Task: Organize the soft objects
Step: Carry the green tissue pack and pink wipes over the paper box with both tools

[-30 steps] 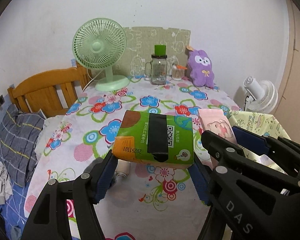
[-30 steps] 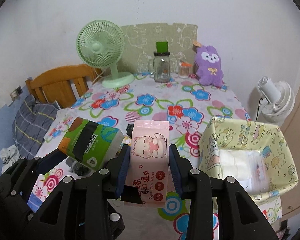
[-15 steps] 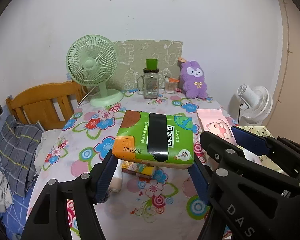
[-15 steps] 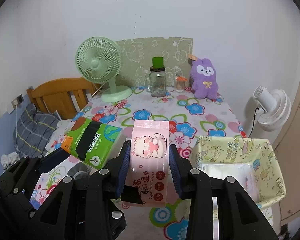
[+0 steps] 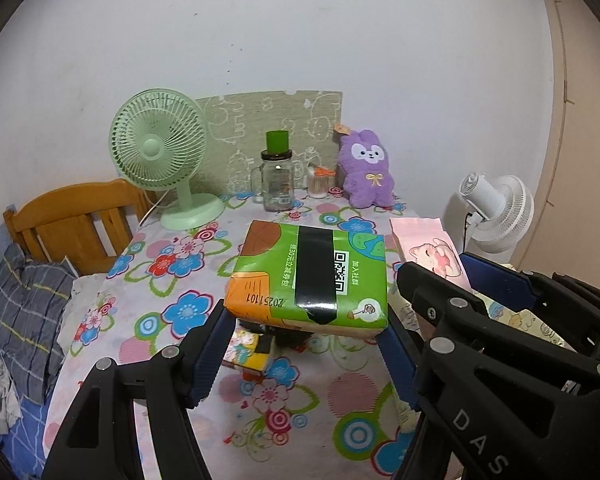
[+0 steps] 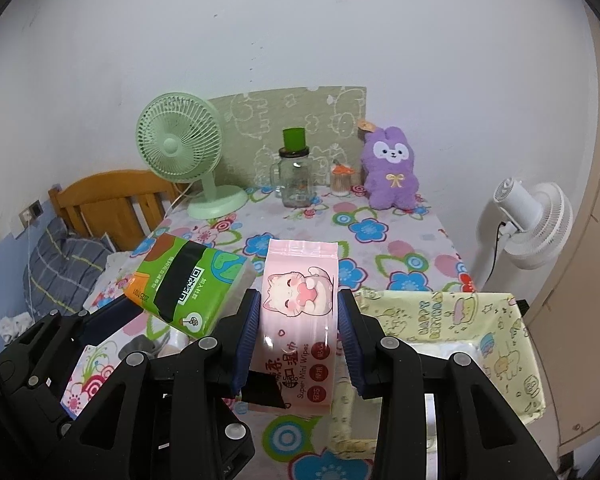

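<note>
Your left claw (image 5: pixel 306 344) is clamped on the green tissue pack (image 5: pixel 312 280), its blue pads pressing the pack's two short ends, and the pack hangs clear above the flowered desk (image 5: pixel 172 280) with its QR-code face up. Under it on the desk lies a small colourful packet (image 5: pixel 246 354), partly hidden. Your right claw (image 6: pixel 298 340) grips the pink wet-wipes pack (image 6: pixel 298 312) by its long sides; the pack stands lengthwise between the pads, cat picture facing up, also off the desk. The two packs sit side by side, the green one to the left of the pink one. Just to the right of the pink pack is the yellow fabric basket (image 6: pixel 500 340), with something white lying inside it. At the far edge of the desk stand a green fan (image 6: pixel 184 152), a glass jar (image 6: pixel 296 184) and a purple plush bunny (image 6: pixel 392 172).
</note>
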